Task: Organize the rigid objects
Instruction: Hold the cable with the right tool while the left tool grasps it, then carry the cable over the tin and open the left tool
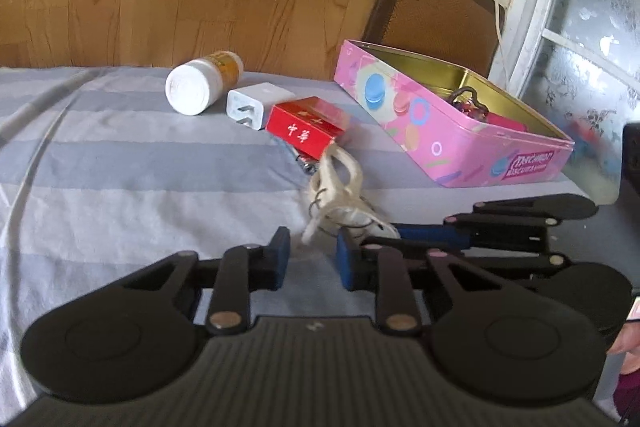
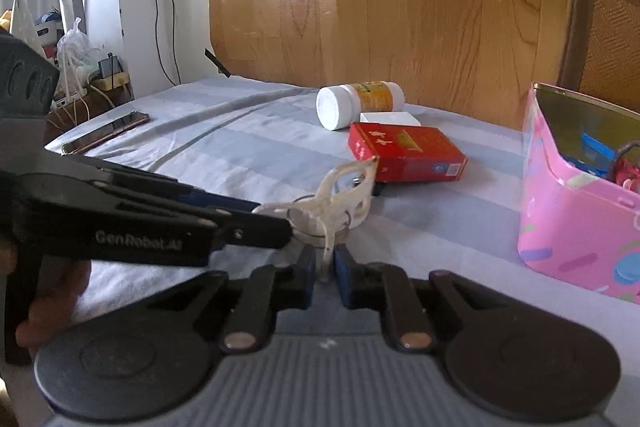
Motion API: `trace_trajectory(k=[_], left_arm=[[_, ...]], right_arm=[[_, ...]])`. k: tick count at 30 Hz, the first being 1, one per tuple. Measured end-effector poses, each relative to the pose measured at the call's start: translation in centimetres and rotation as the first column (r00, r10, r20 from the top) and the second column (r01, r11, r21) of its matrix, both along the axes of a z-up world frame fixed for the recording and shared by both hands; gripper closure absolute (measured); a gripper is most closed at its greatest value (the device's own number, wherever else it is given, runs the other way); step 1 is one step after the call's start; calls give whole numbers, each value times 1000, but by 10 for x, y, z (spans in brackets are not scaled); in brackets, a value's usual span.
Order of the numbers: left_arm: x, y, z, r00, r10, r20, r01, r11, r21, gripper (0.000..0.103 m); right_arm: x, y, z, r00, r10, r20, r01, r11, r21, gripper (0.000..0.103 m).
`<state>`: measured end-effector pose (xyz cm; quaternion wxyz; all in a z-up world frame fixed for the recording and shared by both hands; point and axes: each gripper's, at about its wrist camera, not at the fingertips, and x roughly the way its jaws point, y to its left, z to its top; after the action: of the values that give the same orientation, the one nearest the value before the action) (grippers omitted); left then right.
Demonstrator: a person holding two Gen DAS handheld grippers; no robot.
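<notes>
From the left wrist: left gripper (image 1: pixel 312 257) parted around one end of a pale key ring charm (image 1: pixel 340 199), pads not visibly pressing it; right gripper (image 1: pixel 394 229) reaching in from the right, closed on the charm's other end. Behind, a red box (image 1: pixel 306 131), a white charger (image 1: pixel 256 105) and a white bottle (image 1: pixel 202 85) lying on its side, all three on the striped sheet (image 1: pixel 100 167) beside the open pink tin (image 1: pixel 452 123), which already holds a few small things. From the right wrist: right gripper (image 2: pixel 323 265) nearly closed, pinching a thin prong of the charm (image 2: pixel 344 199); left gripper (image 2: pixel 276 223) alongside, grip hard to tell here; a phone (image 2: pixel 106 131) far left on the sheet. Judged partly done: charm lifted near the tin, not yet inside; box, charger and bottle left.
</notes>
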<state>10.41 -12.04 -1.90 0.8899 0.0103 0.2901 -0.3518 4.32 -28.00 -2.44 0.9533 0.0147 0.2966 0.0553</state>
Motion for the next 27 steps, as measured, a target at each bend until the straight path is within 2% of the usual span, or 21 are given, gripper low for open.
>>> trace_trajectory(k=[4, 5, 6, 9, 12, 14, 17, 21, 27], left_arm=[[0, -1, -1, 1000, 0, 3, 0, 1000, 6, 82], [-1, 0, 0, 1000, 4, 10, -4, 1000, 7, 92], [-3, 1, 3, 1000, 16, 21, -16, 1000, 7, 95], [-16, 5, 21, 998, 21, 51, -18, 999, -50, 95], [-22, -10, 43, 994, -7, 108, 17, 996, -89, 95], [-19, -34, 56, 990, -48, 130, 62, 993, -105, 95], [-10, -83, 67, 980, -115, 160, 129, 988, -81, 95], [1, -156, 71, 970, -187, 154, 195, 980, -41, 95], [24, -246, 72, 974, -201, 101, 201, 979, 13, 96]], right_arm=[[1, -6, 0, 1000, -1, -6, 2, 999, 34, 92], [1, -7, 0, 1000, -4, -3, 4, 999, 41, 92], [-1, -8, 1, 1000, -13, 9, 13, 999, 43, 93], [-17, -5, 12, 996, -20, 90, 18, 1000, 13, 94], [-38, -4, 33, 976, -35, 213, 50, 997, -67, 94], [-49, -15, 43, 958, -72, 278, 106, 988, -110, 94], [-58, -47, 53, 932, -151, 329, 202, 971, -127, 95], [-60, -105, 56, 906, -266, 330, 311, 946, -92, 95], [-50, -175, 50, 869, -380, 317, 429, 898, -99, 95]])
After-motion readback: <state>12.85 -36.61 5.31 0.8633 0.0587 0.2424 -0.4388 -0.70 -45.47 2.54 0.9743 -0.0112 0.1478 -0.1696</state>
